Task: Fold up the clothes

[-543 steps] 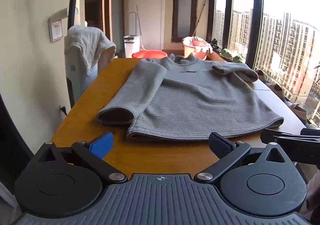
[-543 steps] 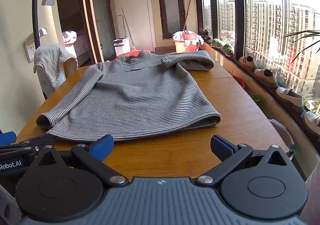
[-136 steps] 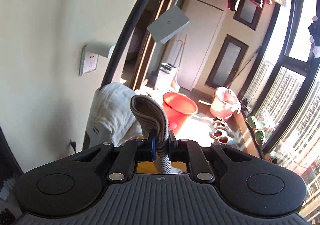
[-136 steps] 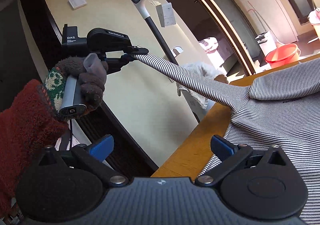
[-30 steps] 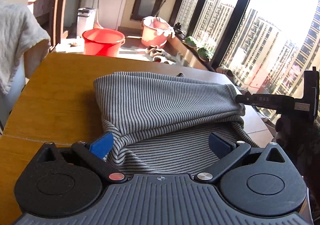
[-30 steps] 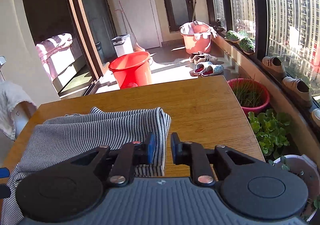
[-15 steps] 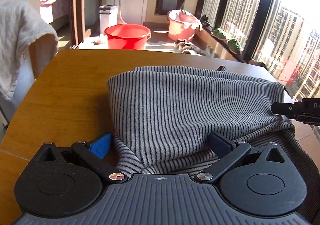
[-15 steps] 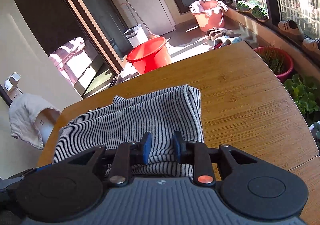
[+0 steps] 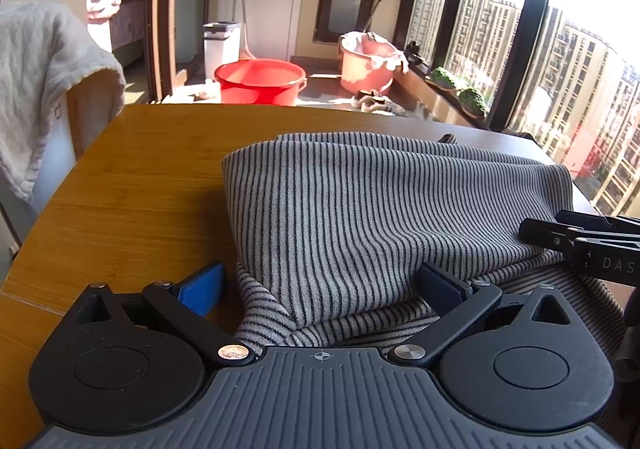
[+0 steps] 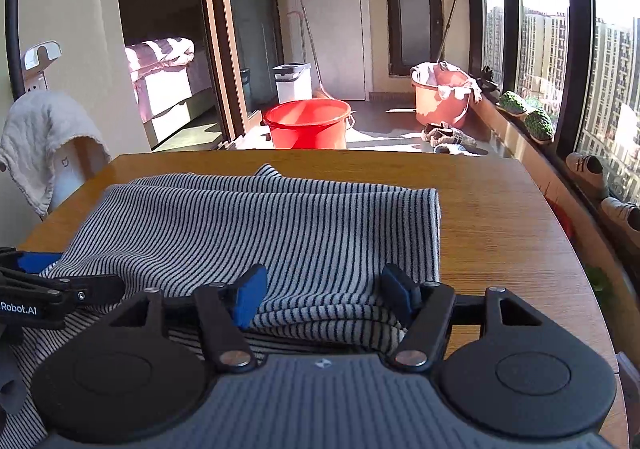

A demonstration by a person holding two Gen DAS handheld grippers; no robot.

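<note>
Here, a ribbed knit sweater (image 9: 360, 217), grey with thin dark stripes, lies folded over on itself on the wooden table (image 9: 132, 177); its upper layer forms a soft, rounded slab with a curved fold along the far edge, and looser striped layers bunch beneath it at the near side. The table has a warm, honey-coloured grain and a smooth sheen; its far edge curves gently. The left gripper (image 9: 320, 289) sits with its fingers spread wide, blue ridged pads either side of the near folds, nothing between them pinched; the right gripper (image 10: 324, 295) is likewise parted, its pads resting apart over the near right corner of the fabric, holding nothing. Each black matte tool shows in the other's view, low at the sweater's near edge. Beyond the table stand a glossy red plastic bucket (image 10: 308, 123) and a paler pink tub (image 10: 440, 97) with cloth draped on its rim; a nubby white towel (image 9: 44, 81) hangs at the left.
</note>
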